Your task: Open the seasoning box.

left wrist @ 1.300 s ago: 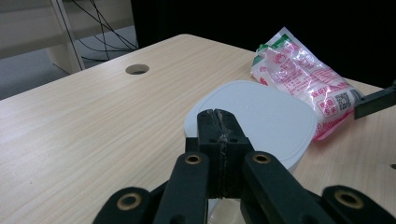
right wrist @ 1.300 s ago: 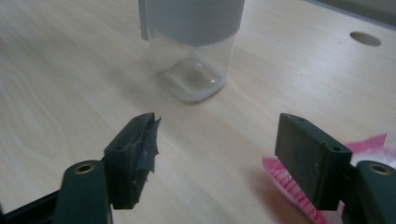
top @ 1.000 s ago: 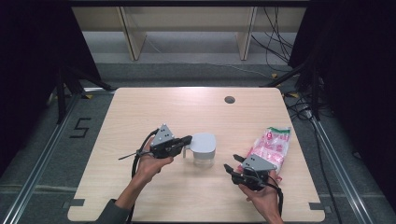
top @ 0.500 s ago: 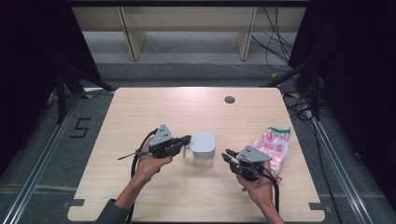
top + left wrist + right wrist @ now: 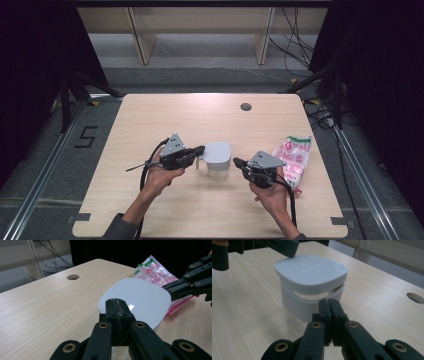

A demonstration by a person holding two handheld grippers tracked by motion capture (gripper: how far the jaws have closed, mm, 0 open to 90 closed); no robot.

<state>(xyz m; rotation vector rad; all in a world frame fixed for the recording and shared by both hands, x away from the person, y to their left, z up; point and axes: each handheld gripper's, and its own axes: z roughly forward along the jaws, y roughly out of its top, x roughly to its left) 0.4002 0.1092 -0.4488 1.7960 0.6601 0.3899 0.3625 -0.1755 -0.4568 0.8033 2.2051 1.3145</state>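
Right gripper (image 5: 237,162) has moved left toward one white lidded container (image 5: 218,158) at centre frame; both grippers' jaws together, left gripper (image 5: 201,149) touching its lid; one pink packet (image 5: 294,159) right

Left gripper (image 5: 199,150) and right gripper (image 5: 237,162) apparently both closed, tips facing inward.

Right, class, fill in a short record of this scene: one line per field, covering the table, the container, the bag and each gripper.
table: light wood top, round hole near the far edge
container: white tub with lid, upright, near the table's middle
bag: pink and white plastic packet, lying flat at the person's right of the container
left gripper: jaws shut, tips at the lid's edge
right gripper: jaws shut, close beside the container; contact unclear
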